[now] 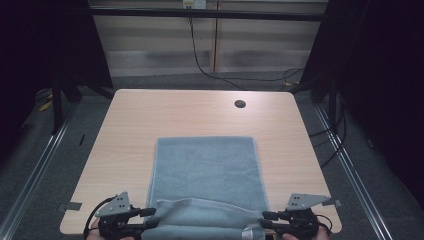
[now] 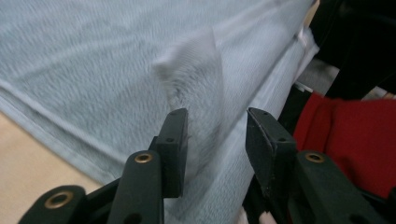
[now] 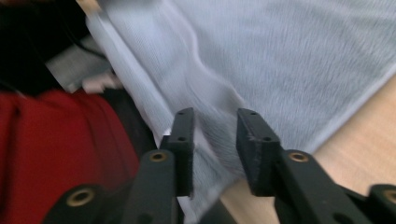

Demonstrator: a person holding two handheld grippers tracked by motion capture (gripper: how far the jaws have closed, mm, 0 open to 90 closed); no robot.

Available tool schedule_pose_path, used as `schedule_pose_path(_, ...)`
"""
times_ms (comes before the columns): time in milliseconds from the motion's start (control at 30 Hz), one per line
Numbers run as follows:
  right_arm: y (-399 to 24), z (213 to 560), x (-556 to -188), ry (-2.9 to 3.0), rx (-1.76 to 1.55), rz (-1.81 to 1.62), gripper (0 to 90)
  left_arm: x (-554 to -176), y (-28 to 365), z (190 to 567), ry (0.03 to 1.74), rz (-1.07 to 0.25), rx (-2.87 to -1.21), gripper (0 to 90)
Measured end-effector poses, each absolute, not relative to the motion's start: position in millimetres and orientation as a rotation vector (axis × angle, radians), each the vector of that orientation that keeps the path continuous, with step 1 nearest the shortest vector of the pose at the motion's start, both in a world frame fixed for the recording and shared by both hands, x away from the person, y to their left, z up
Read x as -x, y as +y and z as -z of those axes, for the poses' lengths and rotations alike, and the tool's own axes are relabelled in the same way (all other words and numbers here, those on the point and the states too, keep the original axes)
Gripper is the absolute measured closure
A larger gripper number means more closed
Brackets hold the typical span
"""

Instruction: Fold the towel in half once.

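High view: 1 grey towel on a wooden bench, 2 tongs at its near corners.

Towel lay flat across the middle of the bench, its near edge folded back over itself in a rumpled band. Left tongs sat at the near left corner, right tongs at the near right corner. Left gripper view: jaws stood spread, a raised pleat of towel between them, pads not pressing on it. Right gripper view: jaws likewise spread, towel edge lying loose between them; red cloth beside.
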State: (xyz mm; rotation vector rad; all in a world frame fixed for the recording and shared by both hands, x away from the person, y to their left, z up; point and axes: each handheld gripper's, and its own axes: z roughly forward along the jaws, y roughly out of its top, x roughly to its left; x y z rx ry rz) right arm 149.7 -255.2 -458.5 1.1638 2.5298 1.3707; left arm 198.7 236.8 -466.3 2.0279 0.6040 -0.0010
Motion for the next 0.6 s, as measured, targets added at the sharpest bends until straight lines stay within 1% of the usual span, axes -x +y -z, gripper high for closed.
schedule_pose_path(100,-260,449,-151,2.471,-1.16,-1.411,66.4,-212,239,456,0.606,-0.037,-1.988,57.4)
schedule_pose_path(167,-261,446,-159,2.417,-1.162,-1.443,65.6,-229,238,453,0.617,-0.065,-1.972,57.1)
schedule_pose_path(233,-258,446,-172,2.405,-1.156,-1.42,64.5,-251,237,454,0.661,-0.082,-1.959,57.2)
schedule_pose_path(300,-251,450,-190,2.424,-1.149,-1.39,65.6,-274,234,460,0.742,-0.093,-1.965,58.7)
schedule_pose_path(367,-245,455,-206,2.46,-1.137,-1.358,67.7,-289,229,470,0.782,-0.073,-1.998,60.2)
schedule_pose_path(433,-237,465,-221,2.525,-1.138,-1.329,67.3,-291,223,478,0.765,-0.025,-2.039,59.5)
schedule_pose_path(467,-234,469,-224,2.551,-1.147,-1.329,65.2,-287,221,479,0.734,0.012,-2.023,57.9)
schedule_pose_path(500,-232,471,-224,2.577,-1.147,-1.353,62.8,-282,220,479,0.705,0.045,-2.035,56.5)
schedule_pose_path(567,-229,473,-219,2.622,-1.123,-1.377,58.7,-272,218,479,0.646,0.049,-2.075,52.6)
schedule_pose_path(600,-227,473,-215,2.629,-1.13,-1.363,58.0,-268,217,482,0.642,0.08,-2.085,50.4)
